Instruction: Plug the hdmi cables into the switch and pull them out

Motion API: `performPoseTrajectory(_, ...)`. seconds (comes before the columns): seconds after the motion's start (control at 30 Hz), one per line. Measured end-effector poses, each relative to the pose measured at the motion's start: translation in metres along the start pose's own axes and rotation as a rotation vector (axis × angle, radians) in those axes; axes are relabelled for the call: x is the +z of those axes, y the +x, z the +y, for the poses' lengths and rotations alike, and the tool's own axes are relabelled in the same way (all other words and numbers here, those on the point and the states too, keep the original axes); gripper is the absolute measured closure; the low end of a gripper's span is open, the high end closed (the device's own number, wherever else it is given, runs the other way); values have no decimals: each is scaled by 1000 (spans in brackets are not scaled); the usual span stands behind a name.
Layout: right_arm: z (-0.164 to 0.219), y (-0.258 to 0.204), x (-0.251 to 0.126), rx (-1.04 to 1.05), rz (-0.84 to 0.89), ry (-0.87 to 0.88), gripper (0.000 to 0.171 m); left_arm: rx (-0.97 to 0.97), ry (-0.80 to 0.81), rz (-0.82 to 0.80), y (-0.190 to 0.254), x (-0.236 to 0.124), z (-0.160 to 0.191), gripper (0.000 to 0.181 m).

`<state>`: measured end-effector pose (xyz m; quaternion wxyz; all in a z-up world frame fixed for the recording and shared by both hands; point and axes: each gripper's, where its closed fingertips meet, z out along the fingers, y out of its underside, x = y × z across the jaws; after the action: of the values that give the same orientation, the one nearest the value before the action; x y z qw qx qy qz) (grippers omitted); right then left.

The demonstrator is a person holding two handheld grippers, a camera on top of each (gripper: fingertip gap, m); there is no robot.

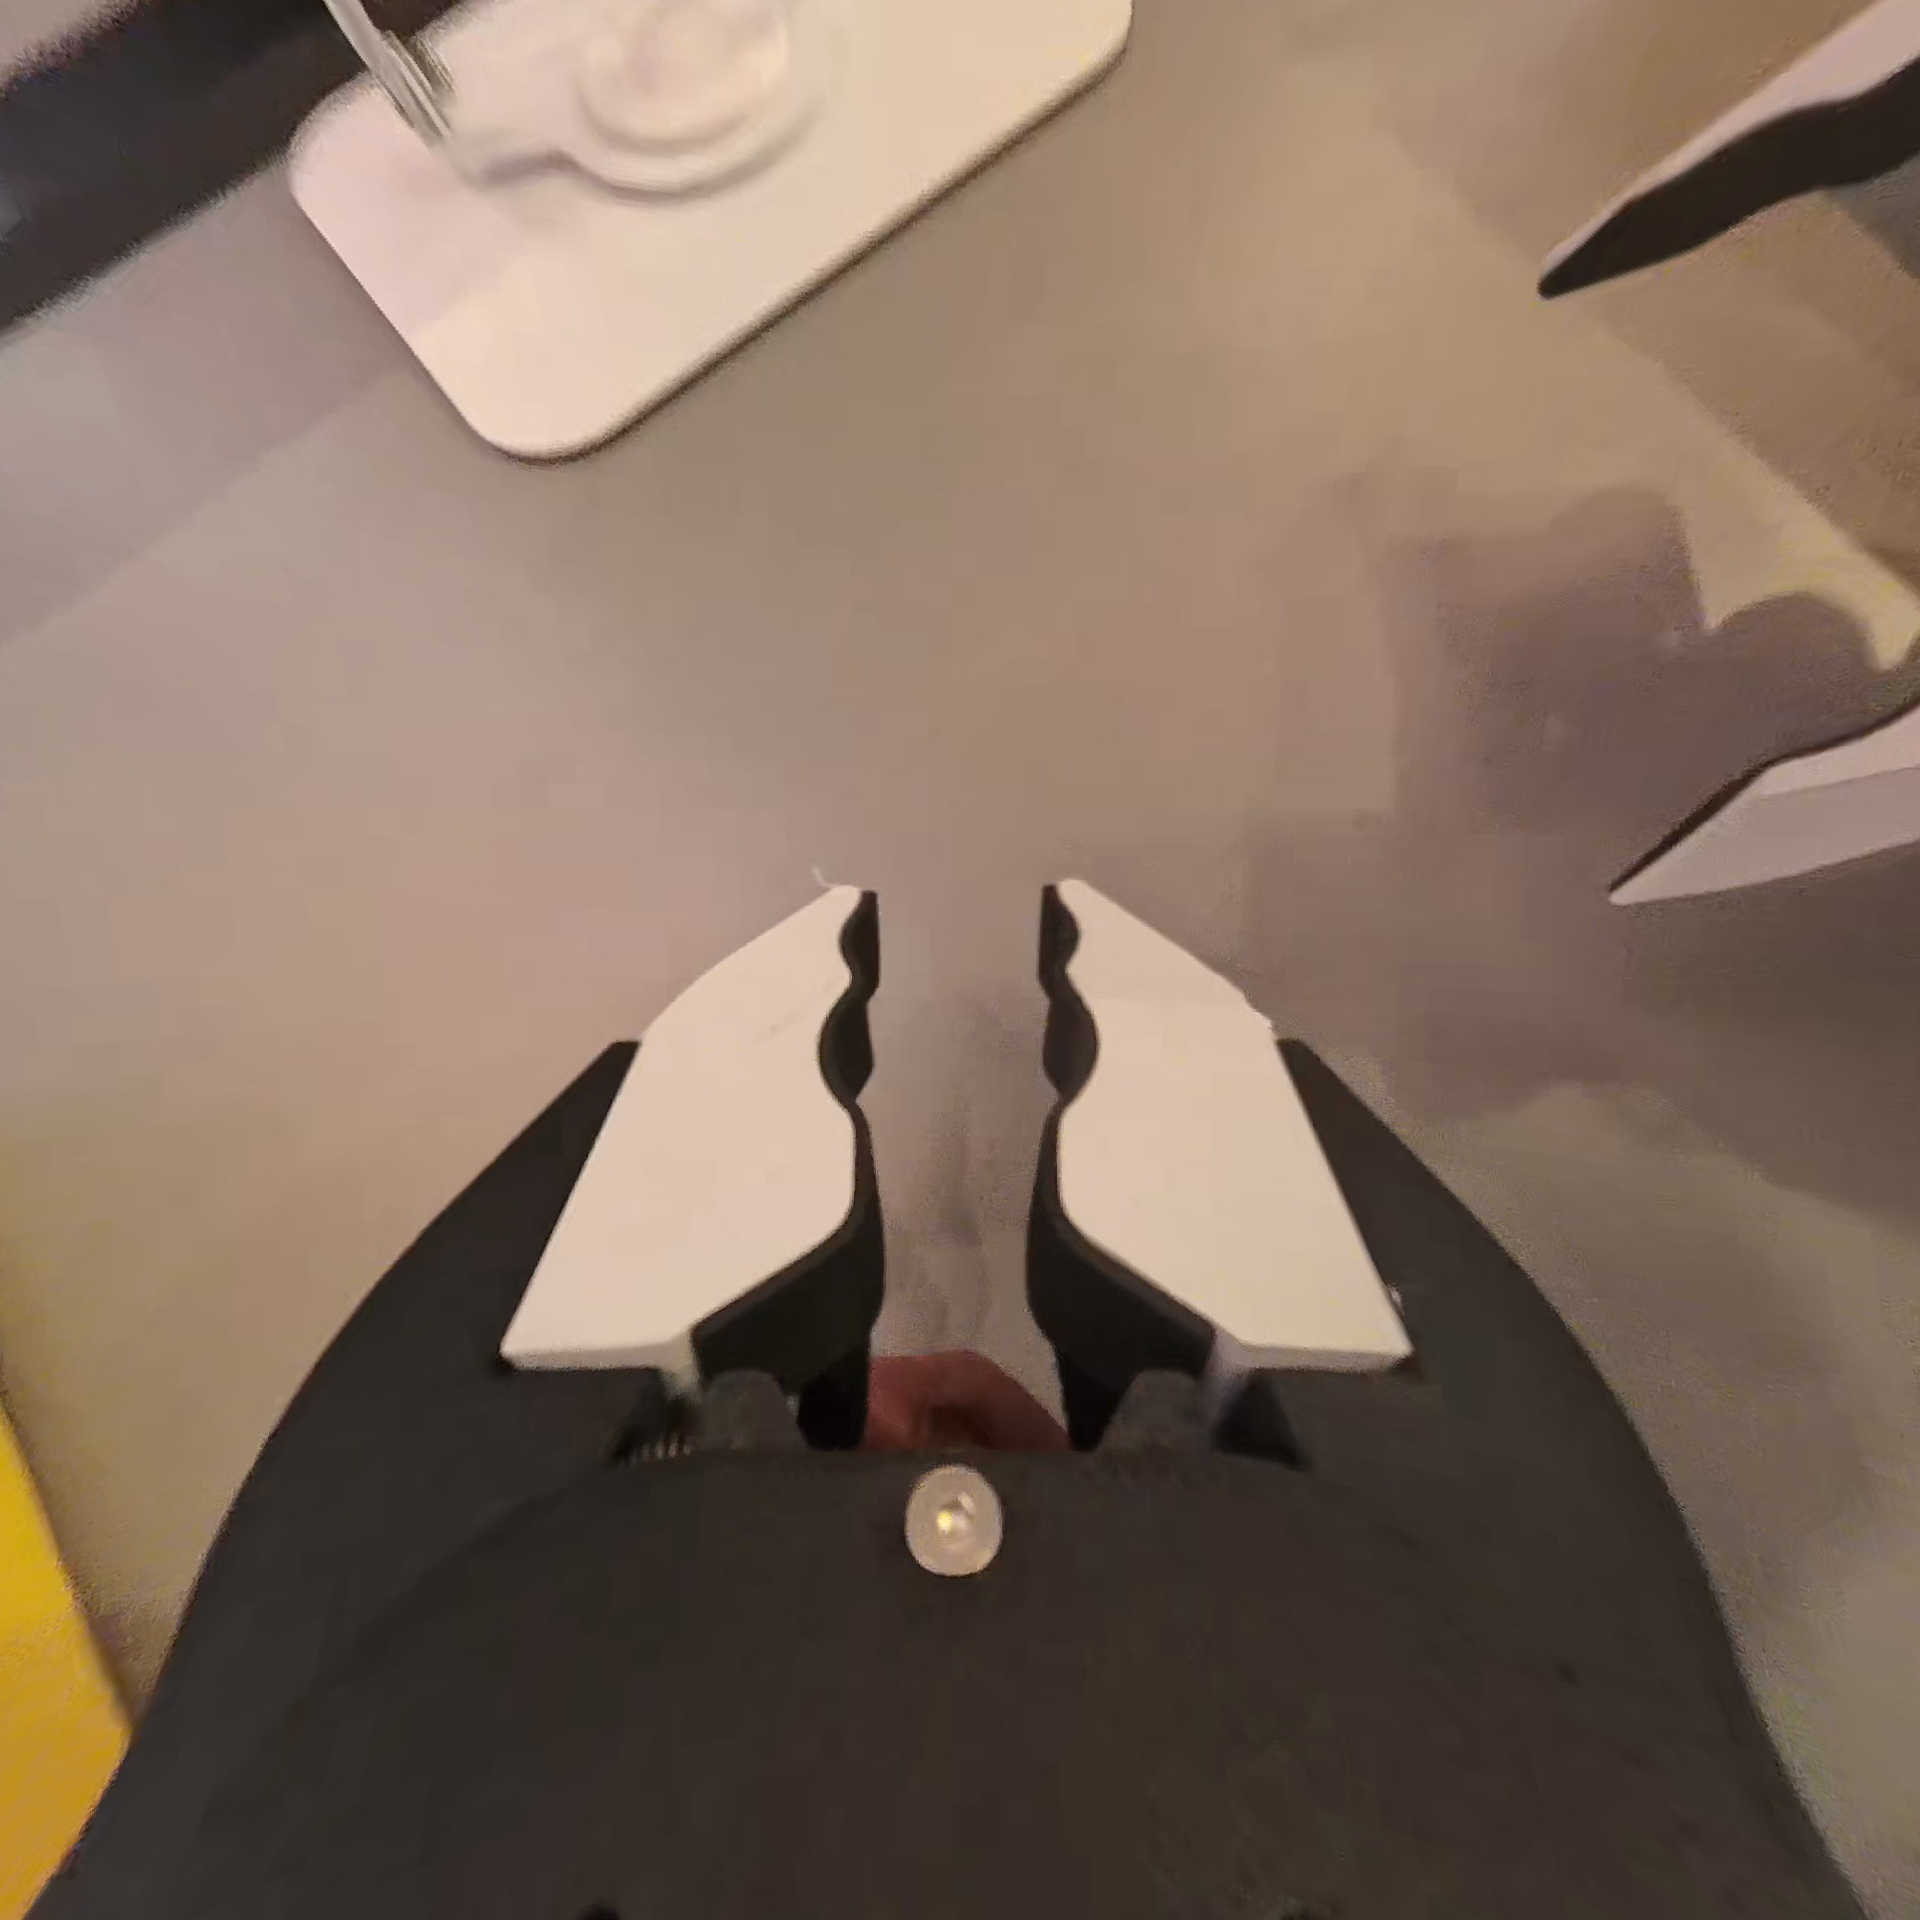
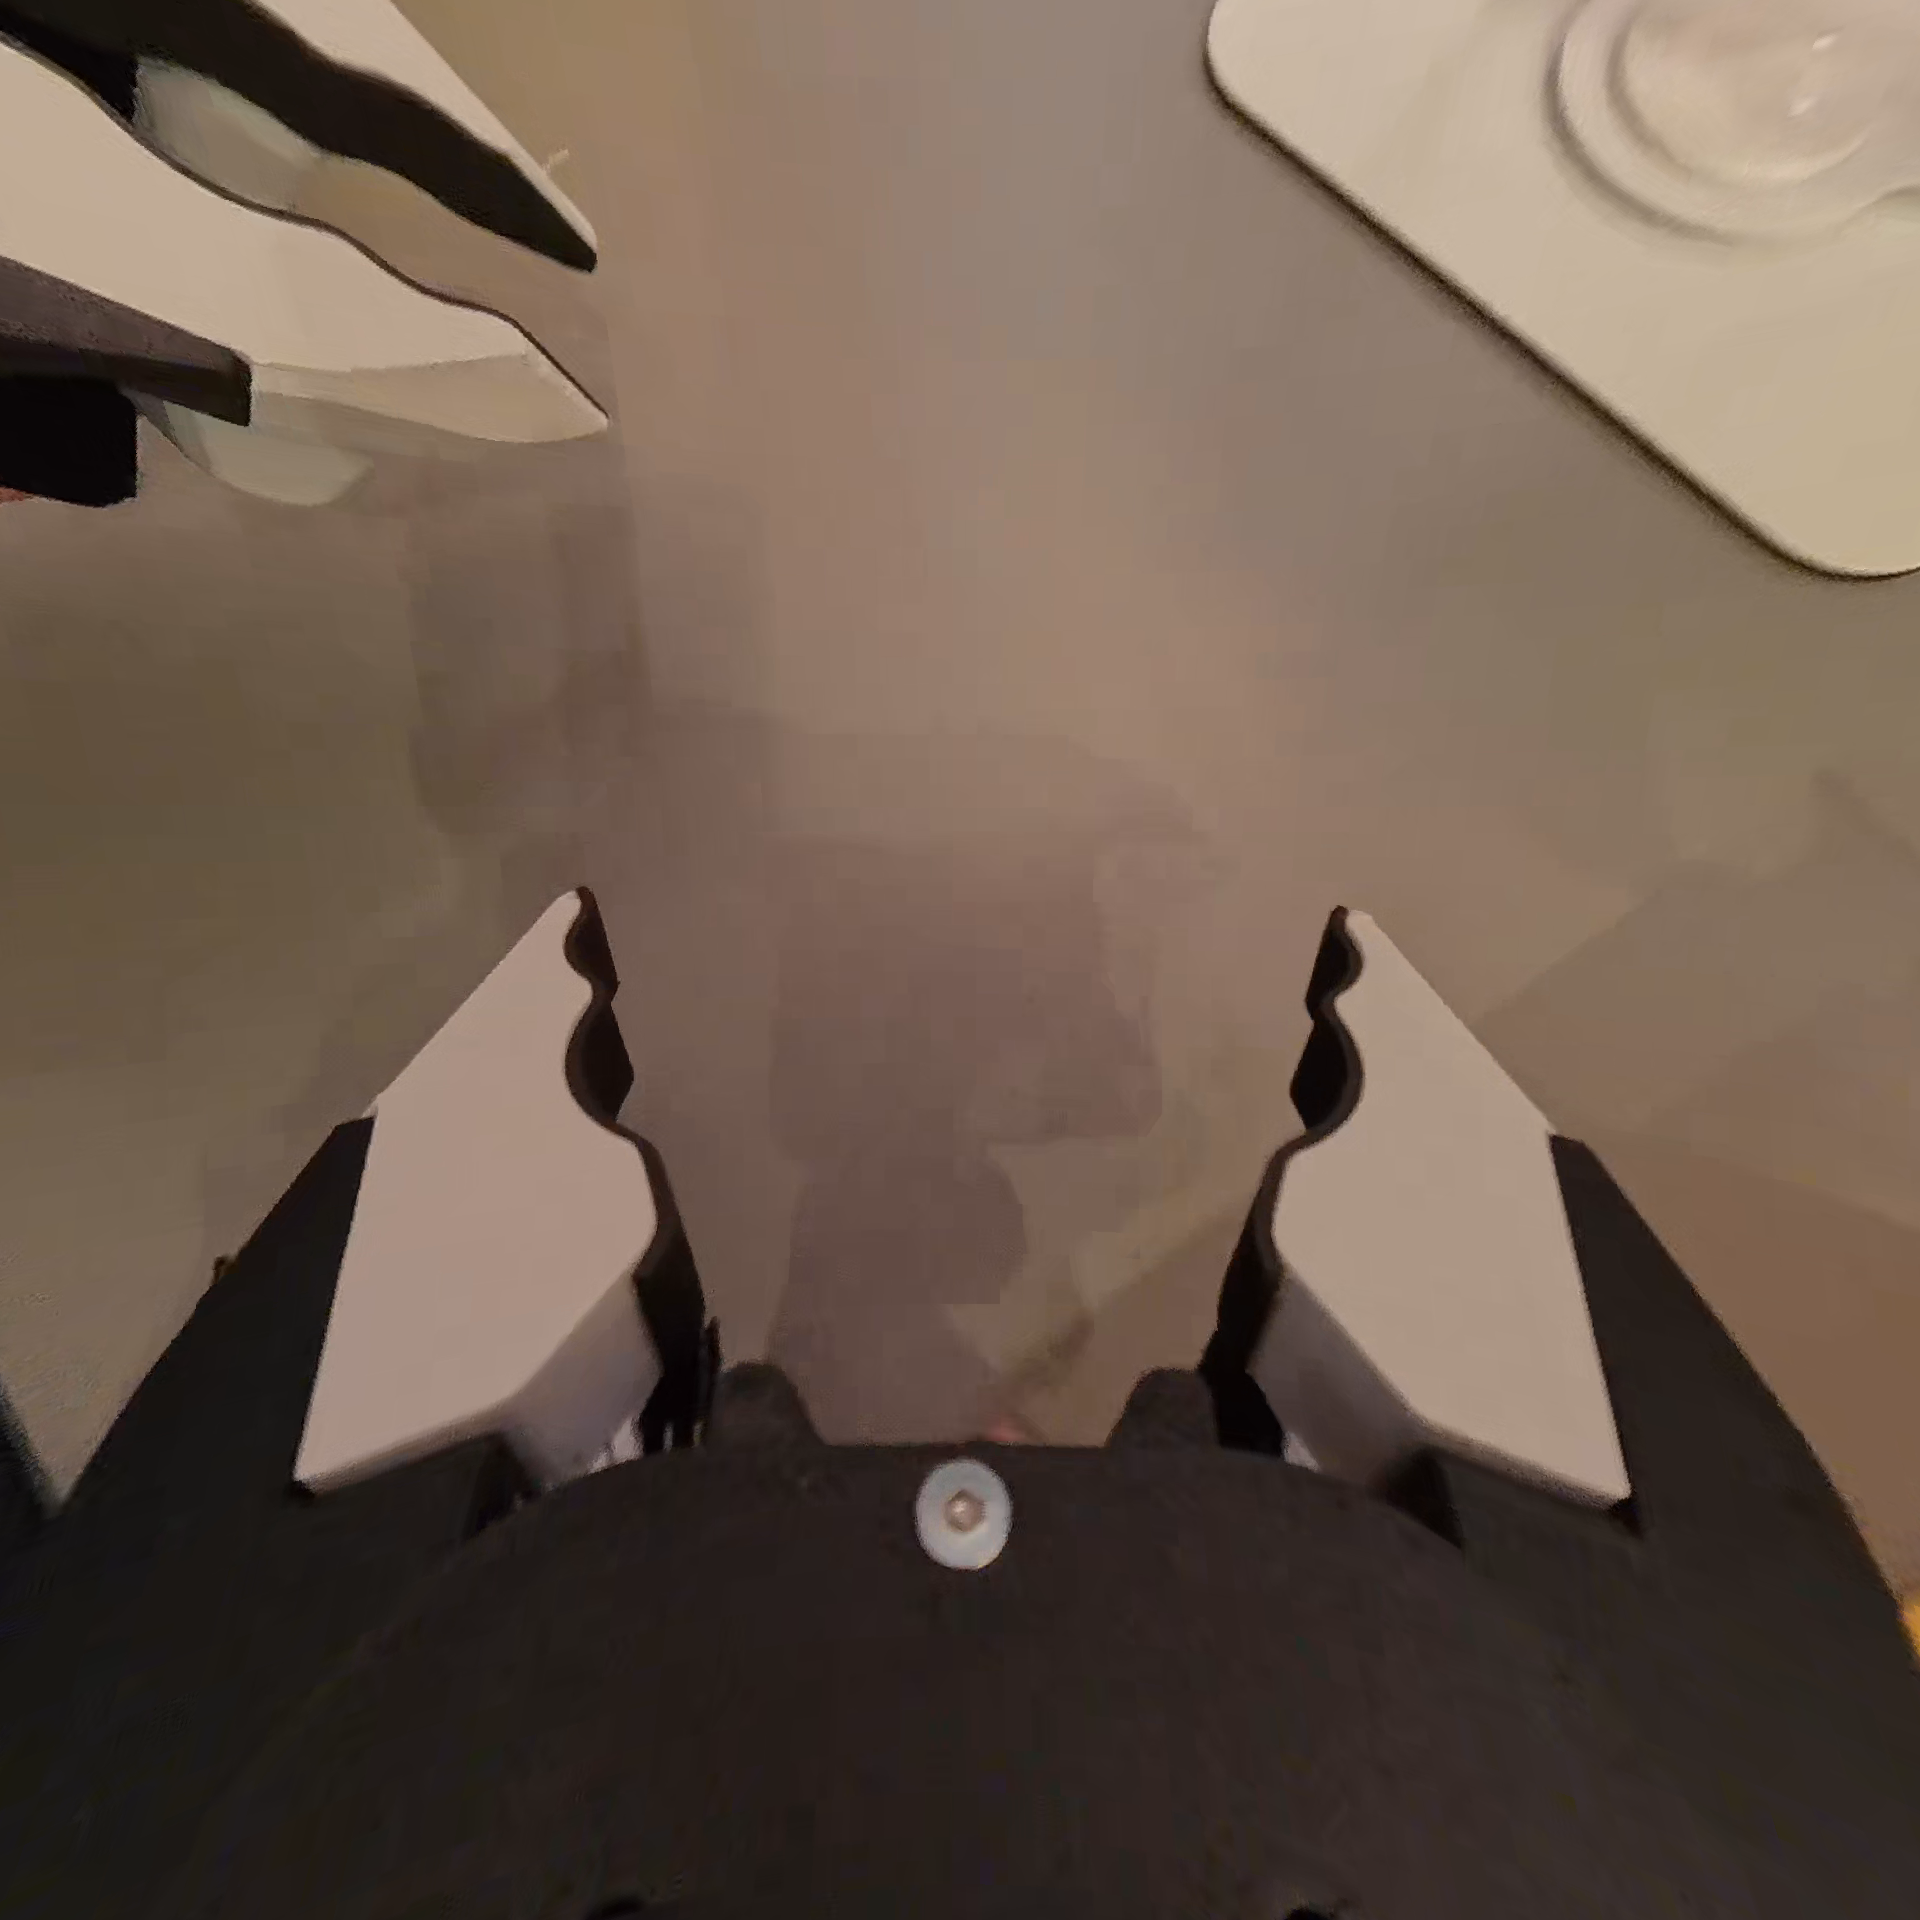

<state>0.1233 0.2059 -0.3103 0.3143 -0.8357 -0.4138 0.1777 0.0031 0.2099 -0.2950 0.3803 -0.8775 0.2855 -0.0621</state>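
No HDMI cable and no switch show in either view. My left gripper hangs over the bare grey table with a narrow gap between its white fingers and nothing in it. My right gripper is wide open and empty over the same table. The right gripper's fingertips show at the right edge of the left wrist view. The left gripper's fingers show at the top left of the right wrist view. Both views are blurred.
A white rounded rectangular stand base with a round clear disc on it lies on the table, top left in the left wrist view and top right in the right wrist view. A yellow object sits at the left edge.
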Motion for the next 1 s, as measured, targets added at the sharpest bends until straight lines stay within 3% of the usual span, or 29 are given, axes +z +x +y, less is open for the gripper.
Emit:
performPoseTrajectory(0.03,4,3,6,-6,10,-10,40,-5,-26,30,4,6,5,155)
performPoseTrajectory(0.13,11,12,21,-35,66,-6,48,-4,-119,123,17,22,27,129)
performPoseTrajectory(0.27,10,12,22,-16,66,40,53,3,-99,101,14,24,23,115)
performPoseTrajectory(0.43,13,9,18,-12,67,37,56,23,-91,97,14,21,25,122)
performPoseTrajectory(0.5,11,14,16,-25,105,46,56,8,-75,59,11,20,26,141)
performPoseTrajectory(0.6,12,31,8,17,213,11,101,-27,-92,37,10,18,28,149)
performPoseTrajectory(0.7,14,42,2,-20,275,-11,120,-27,-125,91,13,15,33,154)
performPoseTrajectory(0.77,15,42,1,-42,274,-35,121,9,-143,149,20,12,36,122)
performPoseTrajectory(0.83,20,41,-1,2,242,-96,130,11,-146,149,20,11,37,119)
performPoseTrajectory(0.87,22,40,-2,22,222,-117,120,6,-157,144,19,10,38,120)
performPoseTrajectory(0.93,26,41,-2,40,205,-138,66,-6,-172,123,16,10,40,113)
performPoseTrajectory(1.0,28,34,0,59,152,-125,70,-17,-146,109,15,9,40,115)
